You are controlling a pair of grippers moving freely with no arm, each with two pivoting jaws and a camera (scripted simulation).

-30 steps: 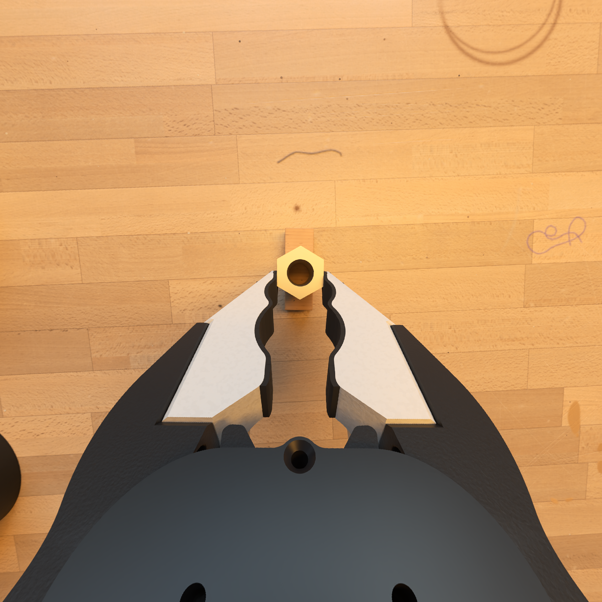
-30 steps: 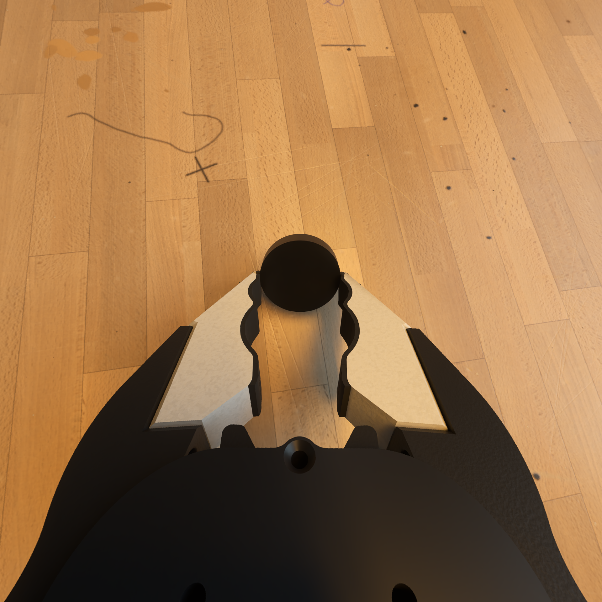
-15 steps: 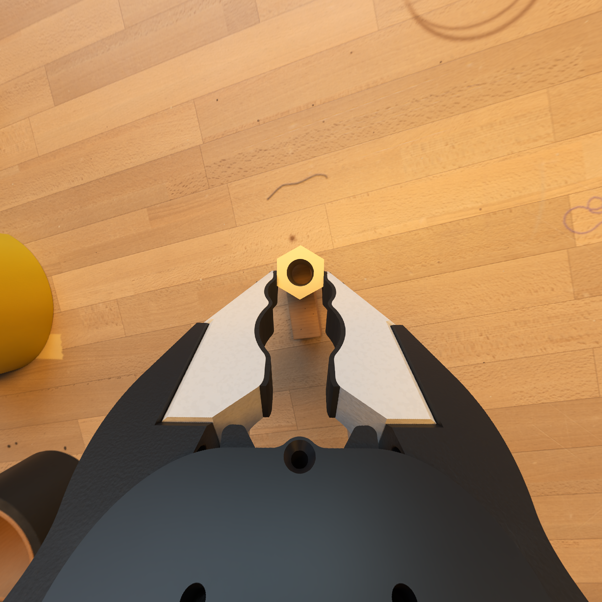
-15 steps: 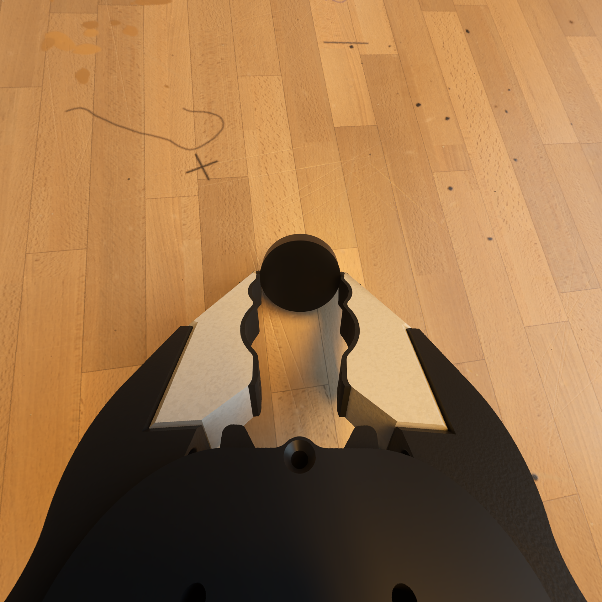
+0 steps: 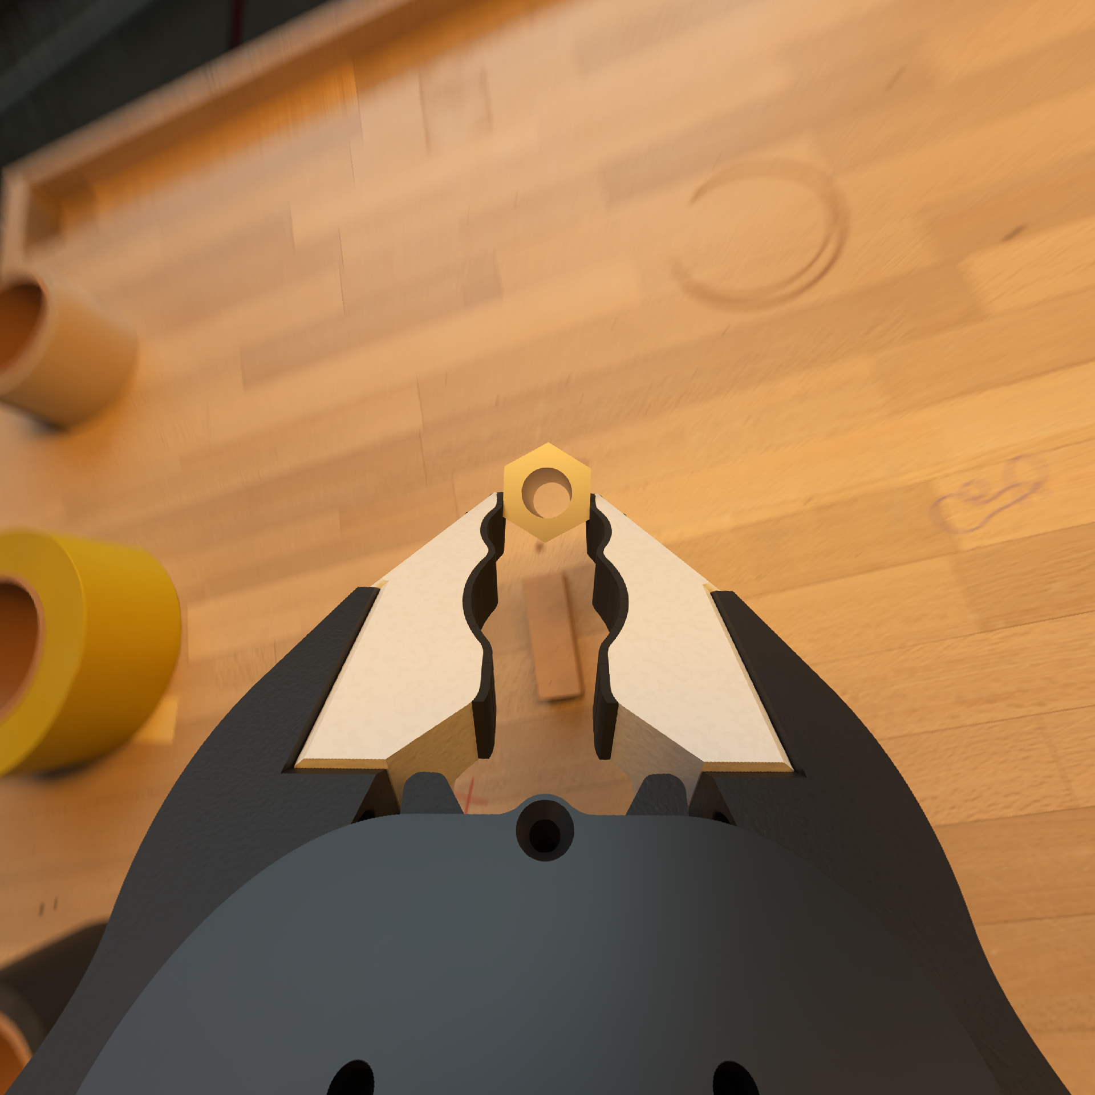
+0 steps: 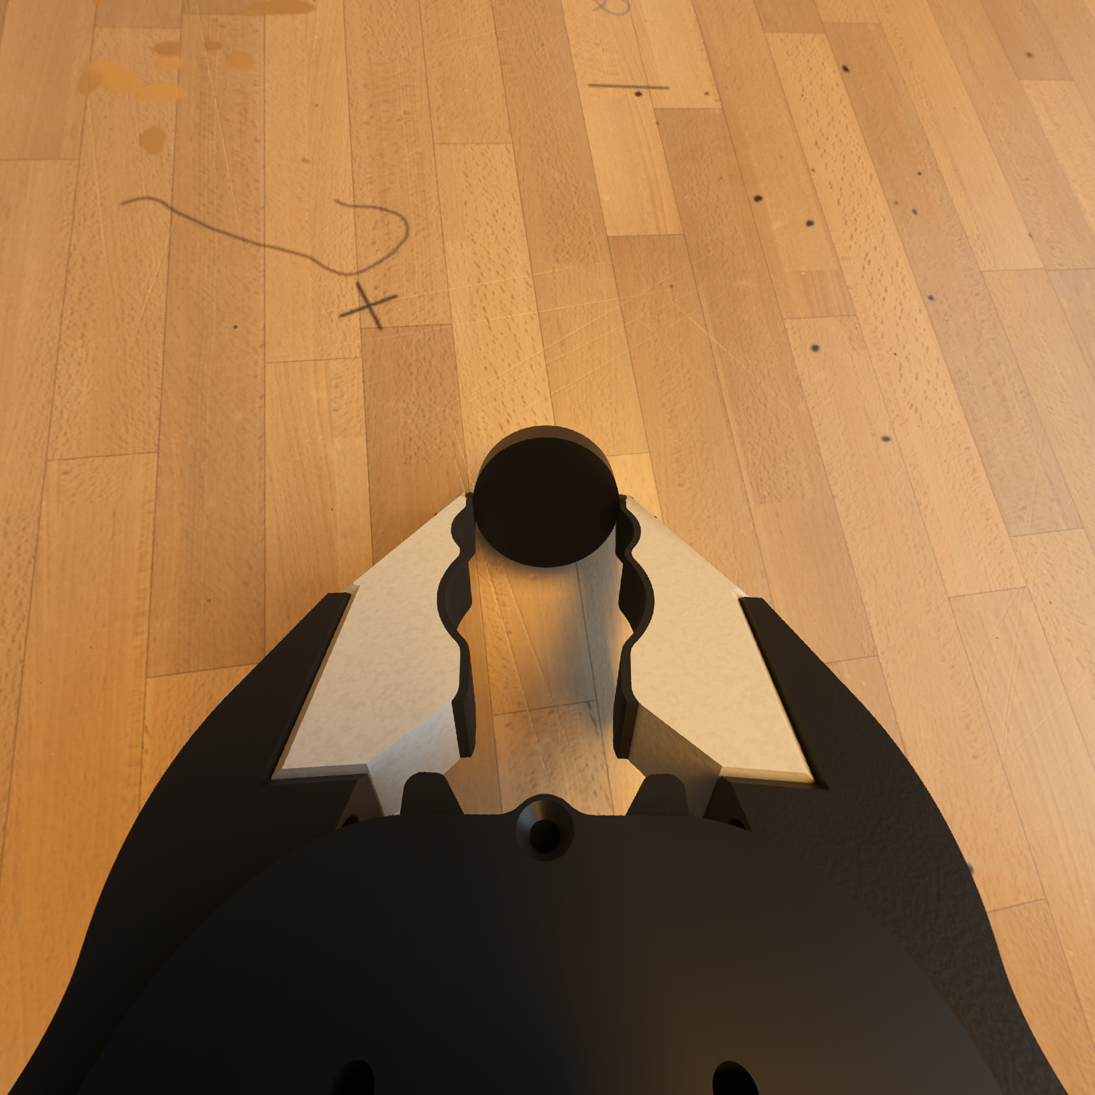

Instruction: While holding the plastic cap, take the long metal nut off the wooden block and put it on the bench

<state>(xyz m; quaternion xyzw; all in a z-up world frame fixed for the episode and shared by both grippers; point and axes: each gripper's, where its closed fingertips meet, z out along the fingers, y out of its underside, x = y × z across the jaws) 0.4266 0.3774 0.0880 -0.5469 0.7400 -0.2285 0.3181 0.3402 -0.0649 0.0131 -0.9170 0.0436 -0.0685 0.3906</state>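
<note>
In the left wrist view my left gripper (image 5: 546, 503) is shut on the brass-coloured long hex nut (image 5: 546, 468), seen end-on with light through its bore. It holds the nut in the air above the bench. The small flat wooden block (image 5: 552, 637) lies on the bench below, between my fingers, apart from the nut. In the right wrist view my right gripper (image 6: 545, 503) is shut on the round black plastic cap (image 6: 545, 498), held above the bench.
A yellow tape roll (image 5: 77, 646) lies at the left, a tan cardboard tube (image 5: 53, 349) beyond it, and a dark roll (image 5: 35, 1001) at the bottom left. The bench's raised back edge (image 5: 195, 101) runs across the top left. Pen marks and stains dot the boards.
My left gripper has lifted the nut off the wooden block and tilted up and back; the block now lies lower between the fingers. The right gripper with the cap has barely moved.
</note>
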